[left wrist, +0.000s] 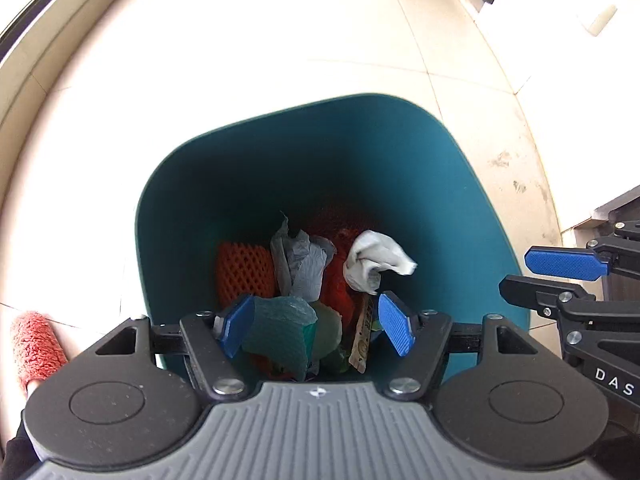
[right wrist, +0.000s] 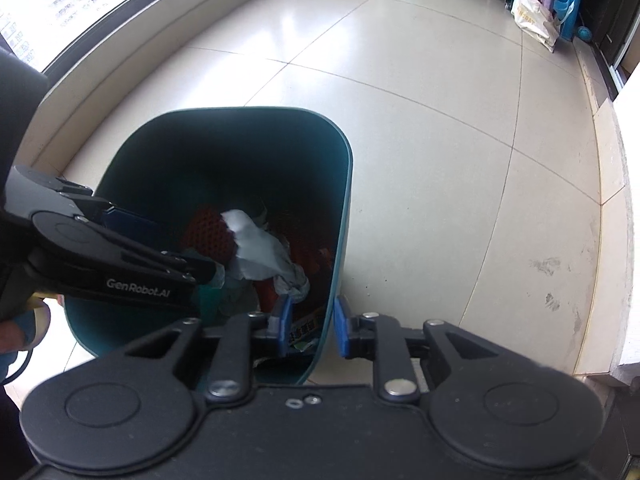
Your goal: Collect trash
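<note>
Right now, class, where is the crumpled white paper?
The crumpled white paper lies inside the teal bin, on top of the rubbish at the right in the left wrist view, beside grey paper.

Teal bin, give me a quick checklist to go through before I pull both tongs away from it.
1. Left tongs open with nothing pinched: ok, the blue pads stand wide apart over the trash.
2. Right tongs free of the teal bin: cannot tell, the pads straddle the bin's wall with a narrow gap on each side.
3. Trash inside the bin: ok, the white crumpled paper, the grey paper and the orange foam net all lie inside.
4. Bin upright on the floor: ok.
5. Floor beside the bin free of dropped scraps: ok in what shows, only scuff marks.
</note>
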The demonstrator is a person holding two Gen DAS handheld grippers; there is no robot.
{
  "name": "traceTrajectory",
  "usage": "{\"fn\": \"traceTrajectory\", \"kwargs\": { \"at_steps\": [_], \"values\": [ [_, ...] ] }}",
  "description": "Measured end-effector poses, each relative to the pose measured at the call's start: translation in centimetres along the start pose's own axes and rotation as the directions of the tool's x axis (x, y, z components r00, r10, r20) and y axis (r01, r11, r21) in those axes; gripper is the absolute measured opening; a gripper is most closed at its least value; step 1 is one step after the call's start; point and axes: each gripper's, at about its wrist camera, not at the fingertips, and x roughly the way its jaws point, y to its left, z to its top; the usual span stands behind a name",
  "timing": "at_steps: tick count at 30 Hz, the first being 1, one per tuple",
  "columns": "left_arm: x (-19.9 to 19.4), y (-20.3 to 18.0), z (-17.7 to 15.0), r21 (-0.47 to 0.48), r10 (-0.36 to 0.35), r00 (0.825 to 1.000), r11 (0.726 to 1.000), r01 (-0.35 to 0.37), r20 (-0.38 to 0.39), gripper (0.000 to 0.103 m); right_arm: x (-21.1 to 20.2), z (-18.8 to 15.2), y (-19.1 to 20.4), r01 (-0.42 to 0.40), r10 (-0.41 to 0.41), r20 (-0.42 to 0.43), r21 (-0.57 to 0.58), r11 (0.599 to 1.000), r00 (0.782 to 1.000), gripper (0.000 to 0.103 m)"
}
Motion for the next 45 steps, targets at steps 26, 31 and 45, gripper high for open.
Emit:
{"fn": "traceTrajectory", "kwargs": {
  "at_steps": [26, 31, 45],
  "values": [
    [-16.5, 3.2, -12.7, 0.032, -0.078, 0.922, 0.997, 0.071, 0.38, 0.081, -15.5, -10.9, 11.3, 0.061, -0.075, 0.53, 0.045, 0.997, 0.845, 0.102],
    [-16.5, 3.9, -14.5, 0.033, -0.075, 0.912, 0.997, 0.067, 0.404, 0.082, -15.7, -12.0, 11.5, 0.05, -0.098, 0.599, 0.096, 0.994, 0.795, 0.103],
    [-14.7, 4.4, -13.8, 0.028, -0.05, 0.896, 0.999, 0.042, 0.441, 0.082, -14.2, -11.4, 10.0, 0.05, -0.184, 0.626, 0.225, 0.973, 0.758, 0.103]
  ]
}}
